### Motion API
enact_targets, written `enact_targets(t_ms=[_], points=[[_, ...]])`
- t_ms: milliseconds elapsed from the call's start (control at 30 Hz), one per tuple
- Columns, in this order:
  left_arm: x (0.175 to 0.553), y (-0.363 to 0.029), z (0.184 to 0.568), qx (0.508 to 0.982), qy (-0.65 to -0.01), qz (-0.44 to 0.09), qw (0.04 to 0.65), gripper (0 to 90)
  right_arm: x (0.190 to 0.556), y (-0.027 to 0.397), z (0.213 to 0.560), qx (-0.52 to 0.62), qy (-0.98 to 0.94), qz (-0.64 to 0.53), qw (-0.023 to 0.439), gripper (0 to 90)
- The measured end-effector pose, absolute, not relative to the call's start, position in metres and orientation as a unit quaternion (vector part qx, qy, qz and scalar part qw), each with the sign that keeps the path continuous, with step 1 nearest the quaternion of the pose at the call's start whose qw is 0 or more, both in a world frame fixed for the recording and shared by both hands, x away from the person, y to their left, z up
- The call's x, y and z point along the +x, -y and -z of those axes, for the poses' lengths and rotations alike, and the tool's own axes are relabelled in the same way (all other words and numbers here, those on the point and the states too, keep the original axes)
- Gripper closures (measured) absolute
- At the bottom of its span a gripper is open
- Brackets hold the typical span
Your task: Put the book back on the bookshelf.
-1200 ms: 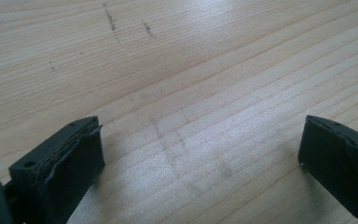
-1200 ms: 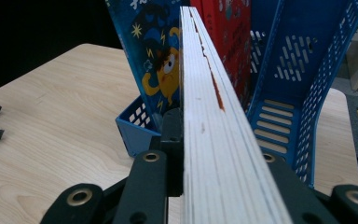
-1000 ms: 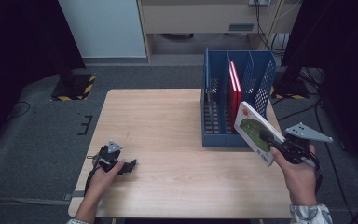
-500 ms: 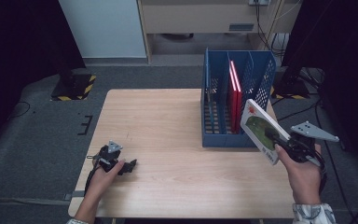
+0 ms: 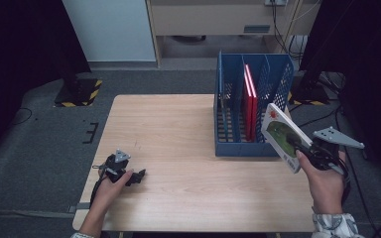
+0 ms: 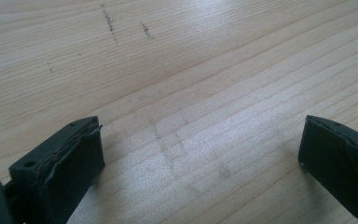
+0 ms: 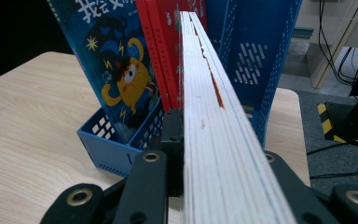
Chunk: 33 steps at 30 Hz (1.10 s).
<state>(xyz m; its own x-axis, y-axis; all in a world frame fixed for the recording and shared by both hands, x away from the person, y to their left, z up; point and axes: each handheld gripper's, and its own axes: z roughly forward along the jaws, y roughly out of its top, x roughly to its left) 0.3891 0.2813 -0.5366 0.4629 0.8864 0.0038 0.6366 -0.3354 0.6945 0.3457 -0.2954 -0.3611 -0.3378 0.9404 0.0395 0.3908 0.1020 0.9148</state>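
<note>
My right gripper [image 5: 301, 147] is shut on a thin book with a white and green cover [image 5: 281, 133], held tilted in the air just off the right front corner of the blue book rack [image 5: 238, 148]. In the right gripper view the book's white page edge [image 7: 209, 116] runs straight out from between the jaws toward the rack [image 7: 114, 149]. Red books [image 5: 249, 99] stand in the rack, beside a blue book with a yellow monster [image 7: 116, 79]. My left gripper [image 5: 137, 176] rests on the table at the front left, jaws wide apart [image 6: 200, 140] over bare wood.
The wooden table [image 5: 168, 124] stretches between the two hands. The rack stands at its right side, reaching toward the far edge. Dark floor, cables and a yellow-black striped stand base [image 5: 82, 91] surround the table.
The right gripper with the book has drifted slightly to the right. The left hand has kept still.
</note>
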Motion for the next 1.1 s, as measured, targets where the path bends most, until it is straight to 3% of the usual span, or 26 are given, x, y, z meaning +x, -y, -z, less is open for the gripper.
enact_targets(t_ms=[1100], points=[[0.390, -0.280, 0.537, 0.798, -0.471, -0.192, 0.323, 0.0, 0.433, 0.290, 0.360, 0.528, -0.656, -0.412, 0.348, 75.5]])
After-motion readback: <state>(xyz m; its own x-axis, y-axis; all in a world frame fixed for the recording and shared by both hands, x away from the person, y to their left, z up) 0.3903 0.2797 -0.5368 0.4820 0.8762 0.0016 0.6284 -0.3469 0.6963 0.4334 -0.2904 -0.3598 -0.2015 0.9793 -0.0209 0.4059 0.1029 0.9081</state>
